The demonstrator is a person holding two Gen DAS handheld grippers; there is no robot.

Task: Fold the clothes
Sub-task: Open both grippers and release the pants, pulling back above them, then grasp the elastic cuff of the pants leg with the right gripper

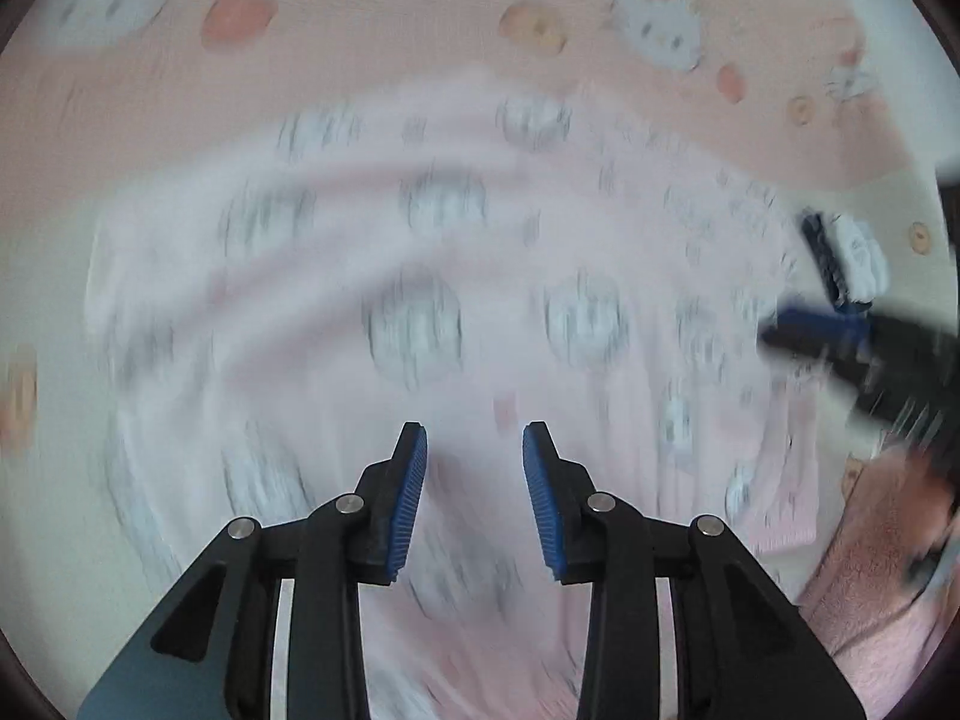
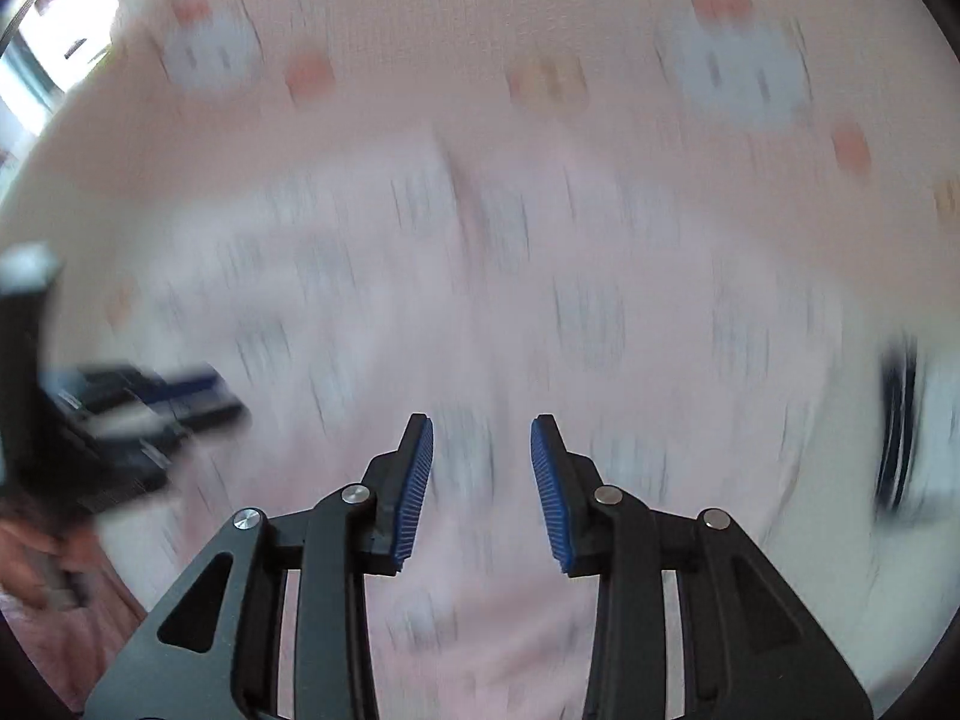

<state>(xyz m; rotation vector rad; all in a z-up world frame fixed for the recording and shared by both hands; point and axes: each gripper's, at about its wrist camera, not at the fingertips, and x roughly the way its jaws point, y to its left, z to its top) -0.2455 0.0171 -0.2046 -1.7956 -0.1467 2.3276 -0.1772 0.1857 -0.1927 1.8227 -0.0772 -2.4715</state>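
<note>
We see the pink garment (image 1: 456,276) spread on the printed sheet (image 1: 372,18) — both hand-held grippers, left (image 1: 474,450) and right (image 2: 481,444), spread and empty. More folds look left.

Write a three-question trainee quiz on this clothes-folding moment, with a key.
1. True or false: the left gripper is clamped on the pale pink garment.
2. What does the garment lie on? A) a bare wooden table B) a pink cartoon-cat sheet C) a grey carpet
3. Fill in: the right gripper has its jaws ____, with nothing pinched between its pads.

Key: 1 false; 2 B; 3 open.
</note>
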